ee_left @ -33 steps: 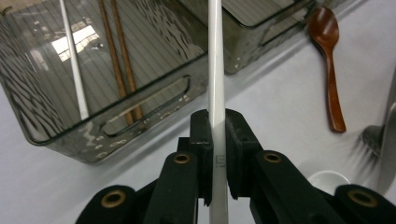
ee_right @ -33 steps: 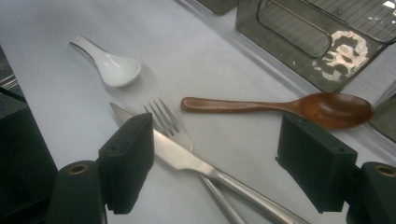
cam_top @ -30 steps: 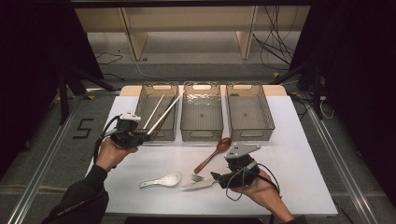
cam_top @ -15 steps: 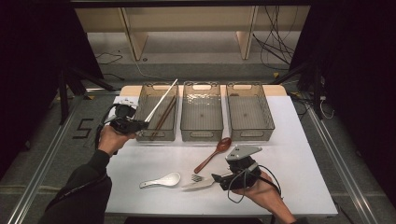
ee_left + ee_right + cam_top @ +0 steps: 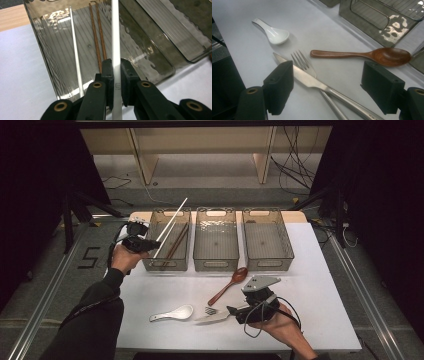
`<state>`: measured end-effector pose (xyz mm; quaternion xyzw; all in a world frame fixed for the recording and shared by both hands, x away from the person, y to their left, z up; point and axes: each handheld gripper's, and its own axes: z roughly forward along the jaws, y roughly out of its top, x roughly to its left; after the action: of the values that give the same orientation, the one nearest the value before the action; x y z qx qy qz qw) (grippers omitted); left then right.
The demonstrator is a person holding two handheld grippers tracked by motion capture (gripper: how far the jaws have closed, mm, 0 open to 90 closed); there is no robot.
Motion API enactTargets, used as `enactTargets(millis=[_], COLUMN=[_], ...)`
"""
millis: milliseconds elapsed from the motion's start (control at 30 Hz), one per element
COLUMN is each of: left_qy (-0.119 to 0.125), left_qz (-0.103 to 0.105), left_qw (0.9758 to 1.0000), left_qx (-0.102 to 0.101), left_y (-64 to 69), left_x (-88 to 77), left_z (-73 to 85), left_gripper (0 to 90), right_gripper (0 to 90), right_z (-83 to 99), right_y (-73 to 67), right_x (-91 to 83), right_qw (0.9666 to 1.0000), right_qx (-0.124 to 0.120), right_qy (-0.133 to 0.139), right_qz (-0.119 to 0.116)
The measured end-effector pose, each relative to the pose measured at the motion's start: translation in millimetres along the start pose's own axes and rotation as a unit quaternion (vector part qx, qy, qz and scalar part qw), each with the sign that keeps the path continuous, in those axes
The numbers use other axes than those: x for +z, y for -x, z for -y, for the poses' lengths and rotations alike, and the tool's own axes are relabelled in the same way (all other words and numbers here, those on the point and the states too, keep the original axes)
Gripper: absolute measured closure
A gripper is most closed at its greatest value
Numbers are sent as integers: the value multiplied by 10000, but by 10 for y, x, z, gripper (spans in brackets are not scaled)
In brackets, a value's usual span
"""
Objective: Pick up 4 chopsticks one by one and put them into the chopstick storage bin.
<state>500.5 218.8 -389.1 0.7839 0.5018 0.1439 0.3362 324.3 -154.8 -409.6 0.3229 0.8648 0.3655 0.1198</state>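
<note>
High view: 3 smoked translucent plastic bins stand in 1 row at the far edge of the white table (image 5: pixel 320 270). The left gripper (image 5: pixel 150 244) is clamped on 1 long white chopstick (image 5: pixel 172 221), which slants up over the left bin (image 5: pixel 170 265); 2 brown wooden chopsticks (image 5: pixel 175 245) lie inside. 1 white ceramic soup spoon (image 5: pixel 172 313), 1 brown wooden spoon (image 5: pixel 229 285), 1 steel fork (image 5: pixel 211 311) and 1 steel knife (image 5: pixel 212 318) lie on the near half, with bare table around them.

Left gripper view: the pads pinch the white chopstick; a 2nd white chopstick (image 5: pixel 76 55) rests in the ribbed bin.

Right gripper view: the right gripper (image 5: pixel 327 85) stands wide, jaws either side of the knife and fork handles, gripping nothing.
</note>
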Motion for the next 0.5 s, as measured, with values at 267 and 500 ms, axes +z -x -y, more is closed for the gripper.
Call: enactTargets(millis=[267, 500], left_qy=[-54, -147], left_qz=[-24, -93], left_qw=[9999, 9997], left_qx=[-96, -152], left_y=[-21, -51], left_x=[104, 201], left_z=[-26, -17], left_gripper=[821, 820], right_gripper=[270, 272], right_z=[-1, 0], right_y=[-6, -10], right_x=[8, 4], right_qw=[10000, 10000], right_qx=[-28, -53], right_qy=[-35, -28], right_qz=[12, 15])
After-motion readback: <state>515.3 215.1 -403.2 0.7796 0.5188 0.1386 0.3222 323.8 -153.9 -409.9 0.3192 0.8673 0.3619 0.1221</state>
